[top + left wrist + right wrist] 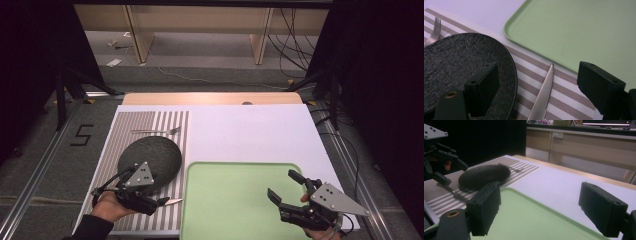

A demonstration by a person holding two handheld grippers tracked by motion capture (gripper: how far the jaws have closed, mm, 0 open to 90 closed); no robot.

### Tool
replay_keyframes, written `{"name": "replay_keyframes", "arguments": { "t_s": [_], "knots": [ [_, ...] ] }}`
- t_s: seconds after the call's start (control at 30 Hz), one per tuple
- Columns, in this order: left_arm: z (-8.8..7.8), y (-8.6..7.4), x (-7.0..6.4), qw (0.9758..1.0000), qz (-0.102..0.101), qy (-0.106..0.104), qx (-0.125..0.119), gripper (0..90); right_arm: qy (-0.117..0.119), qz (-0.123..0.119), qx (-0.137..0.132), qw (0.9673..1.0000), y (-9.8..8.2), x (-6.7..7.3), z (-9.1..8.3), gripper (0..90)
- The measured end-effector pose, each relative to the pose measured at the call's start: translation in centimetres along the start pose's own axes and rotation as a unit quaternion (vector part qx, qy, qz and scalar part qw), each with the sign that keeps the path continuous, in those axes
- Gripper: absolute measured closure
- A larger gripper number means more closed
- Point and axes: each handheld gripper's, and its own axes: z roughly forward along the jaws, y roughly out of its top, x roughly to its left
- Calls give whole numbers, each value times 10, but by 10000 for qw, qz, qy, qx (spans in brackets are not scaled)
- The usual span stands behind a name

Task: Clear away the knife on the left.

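L gripper (536,85) open astride knife (543,96) (beside dark plate (454,65)).

From the high view I get even overhead light on the bench (250,130), its white sheet bright but not blown out, while black curtains swallow both sides. Shadows under the dark plate (150,157) are soft and short. The picture is slightly soft overall. In the left gripper view my own jaws are blurred and the knife (544,95) carries a pale sheen. The right gripper view is dimmer, its background dark at the left, and the green tray (529,217) looks muted.
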Motion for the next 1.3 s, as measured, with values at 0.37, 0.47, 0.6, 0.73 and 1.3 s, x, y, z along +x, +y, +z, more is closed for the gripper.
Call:
{"name": "replay_keyframes", "arguments": {
  "t_s": [0.37, 0.47, 0.6, 0.73, 1.3],
  "knots": [
    [-5, -2, 4, 9975, 235, -58, 671, 182, -6, -14, 21, 10000, 0, -1, 0, 189],
    [-9, -3, 5, 9960, 288, -136, 833, 194, -1, -10, 47, 10000, 0, 0, 1, 189],
    [-10, -6, 7, 9950, 282, -240, 924, 202, 4, -11, 48, 10000, 0, 0, 1, 189],
    [-8, -10, 10, 9923, 265, -237, 1184, 202, 6, -8, 45, 10000, 0, 0, 1, 189],
    [2, -24, 12, 9763, 314, -277, 2123, 249, 13, -26, 45, 10000, 0, 0, 1, 189]
  ]
}}
